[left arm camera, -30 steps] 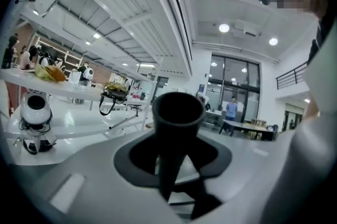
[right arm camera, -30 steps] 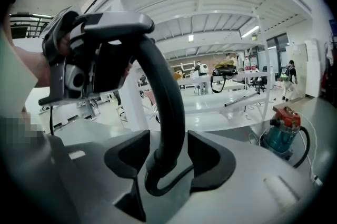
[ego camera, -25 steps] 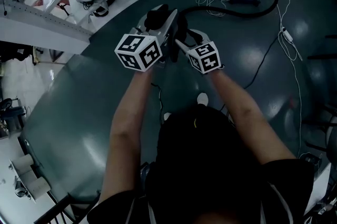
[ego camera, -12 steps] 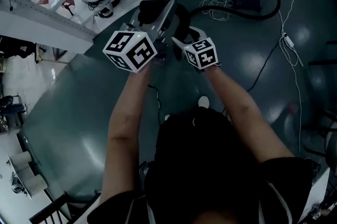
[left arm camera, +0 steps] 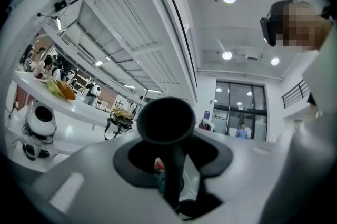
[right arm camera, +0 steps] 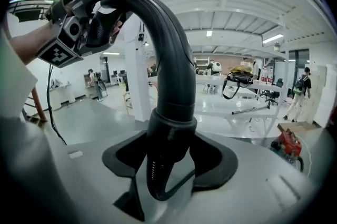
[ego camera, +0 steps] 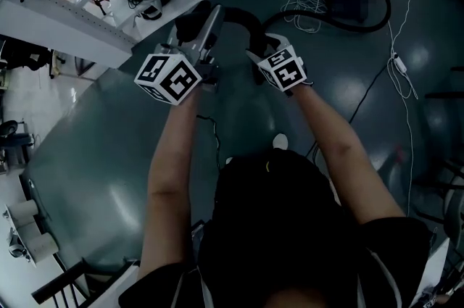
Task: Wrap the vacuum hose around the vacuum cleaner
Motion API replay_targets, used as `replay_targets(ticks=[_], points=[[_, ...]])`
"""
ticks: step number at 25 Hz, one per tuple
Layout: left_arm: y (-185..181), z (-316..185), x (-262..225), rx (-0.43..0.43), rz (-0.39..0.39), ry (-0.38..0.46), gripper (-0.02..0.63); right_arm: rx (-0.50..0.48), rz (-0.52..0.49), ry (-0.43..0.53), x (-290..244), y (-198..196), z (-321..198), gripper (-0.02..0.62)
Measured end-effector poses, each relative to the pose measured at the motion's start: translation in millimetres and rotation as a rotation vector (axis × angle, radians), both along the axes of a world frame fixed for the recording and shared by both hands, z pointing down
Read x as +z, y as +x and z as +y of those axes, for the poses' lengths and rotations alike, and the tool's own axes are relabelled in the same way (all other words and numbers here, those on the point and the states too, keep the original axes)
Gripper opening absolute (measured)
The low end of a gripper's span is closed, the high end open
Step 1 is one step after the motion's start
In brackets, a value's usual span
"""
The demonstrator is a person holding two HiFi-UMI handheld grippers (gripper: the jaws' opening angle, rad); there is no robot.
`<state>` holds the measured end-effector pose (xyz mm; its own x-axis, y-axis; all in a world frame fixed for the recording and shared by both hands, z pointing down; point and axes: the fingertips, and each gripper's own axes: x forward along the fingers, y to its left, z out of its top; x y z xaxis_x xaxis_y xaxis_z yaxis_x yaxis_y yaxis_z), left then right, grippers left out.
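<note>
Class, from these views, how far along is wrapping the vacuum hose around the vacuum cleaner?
Done: the curved end tube is up off the floor. In hand: left gripper shut on its mouth end; right gripper, jaws just closing further, on the hose cuff. Left: the hose lies in a loose loop beside the vacuum cleaner, no turn around it yet.
</note>
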<state>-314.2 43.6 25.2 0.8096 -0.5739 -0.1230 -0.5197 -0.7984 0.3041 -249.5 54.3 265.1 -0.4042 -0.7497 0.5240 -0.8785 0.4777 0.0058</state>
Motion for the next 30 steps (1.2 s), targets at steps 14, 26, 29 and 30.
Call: replay_targets(ticks=[14,26,29,30], points=[[-19,7,35,-0.09,-0.042,0.029,0.236,-0.01,0.055,-0.077,-13,21,-4,0.253],[31,23,84,0.032,-0.153,-0.016,0.255,-0.225,0.31,0.011,-52,-1,-5,0.255],[41,19,76,-0.004,-0.14,0.011,0.25,-0.269,0.351,0.011,-56,-10,-3,0.255],[40,18,72,-0.037,-0.138,0.031,0.236,-0.271,0.349,0.003,-57,-11,-2,0.255]])
